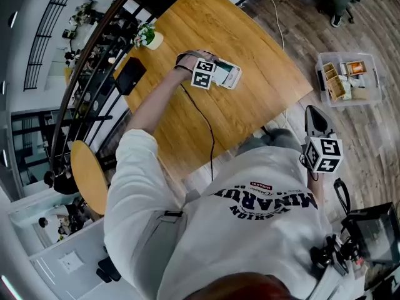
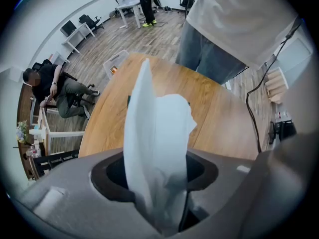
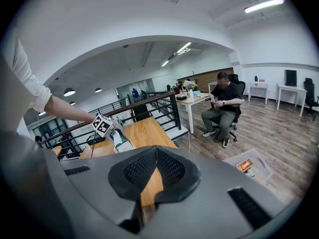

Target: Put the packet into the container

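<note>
- Your left hand-held gripper [image 2: 154,195] has its jaws clamped on the packet [image 2: 157,133]. The white packet stands upright between the pads, and the gripper points down at the desk [image 2: 227,126].
- No view shows whether the packet's far end touches the desk.
- Your right hand-held gripper [image 3: 156,151] has its jaws closed together with nothing between them. It hangs off the near edge of the desk, by your side.
- The container [image 1: 349,79] sits on the floor past the desk's right corner, well apart from the packet. It already holds a few small boxes.
- Judgement: the grasp is done and the packet is not yet delivered.
- Left to do: carry the packet off the desk to the container, bring it in over the rim and let go.
</note>
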